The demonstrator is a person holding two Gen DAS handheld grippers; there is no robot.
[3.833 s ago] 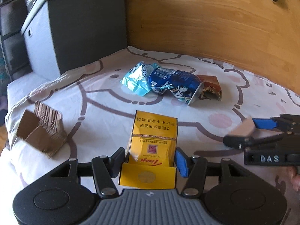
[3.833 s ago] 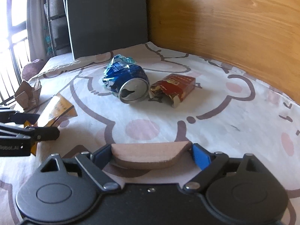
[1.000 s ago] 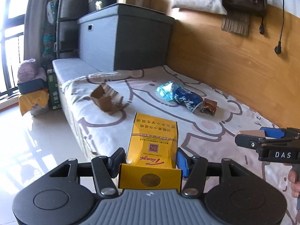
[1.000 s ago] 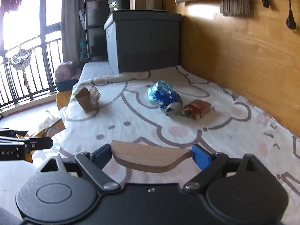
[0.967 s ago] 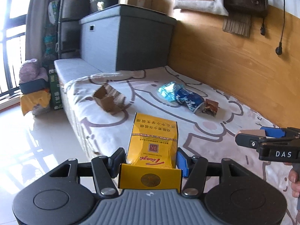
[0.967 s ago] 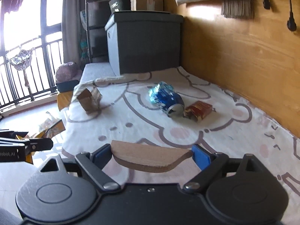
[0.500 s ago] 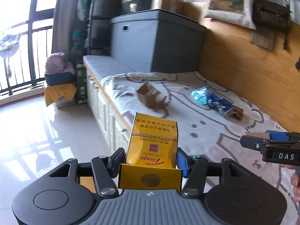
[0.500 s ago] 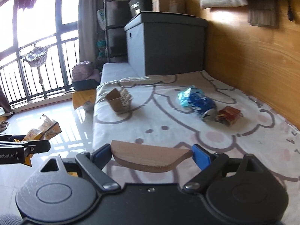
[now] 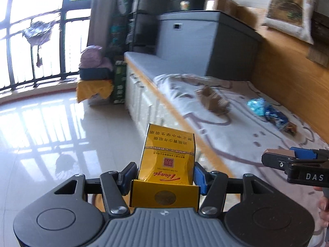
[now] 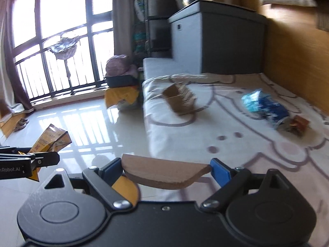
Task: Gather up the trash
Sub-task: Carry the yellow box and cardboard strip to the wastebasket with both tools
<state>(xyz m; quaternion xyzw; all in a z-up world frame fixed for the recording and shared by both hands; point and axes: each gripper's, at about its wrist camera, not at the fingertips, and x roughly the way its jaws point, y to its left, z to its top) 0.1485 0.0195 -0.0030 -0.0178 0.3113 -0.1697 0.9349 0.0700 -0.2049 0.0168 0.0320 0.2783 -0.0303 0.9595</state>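
My left gripper [image 9: 164, 175] is shut on a yellow cigarette pack [image 9: 167, 160] and holds it in the air over the tiled floor, off the bed's edge; the pack also shows in the right wrist view [image 10: 50, 141]. My right gripper [image 10: 166, 169] is shut on a flat brown piece of cardboard [image 10: 164, 173], above the bed's edge. On the bed lie a torn brown cardboard box [image 10: 180, 99], a crushed blue can [image 10: 271, 108] with a blue wrapper [image 10: 251, 99], and a red cigarette pack [image 10: 299, 124].
The bed [image 10: 226, 144] has a white sheet with a cartoon print. A grey cabinet [image 10: 216, 39] stands at its head against a wooden wall [image 10: 294, 61]. On the shiny floor [image 9: 51, 123] are a yellow bag [image 9: 93, 90] and a dark box by a barred window [image 10: 51, 41].
Both grippers have pulled back and swung left, away from the bed, with their loads. The floor and window now fill more of both views.
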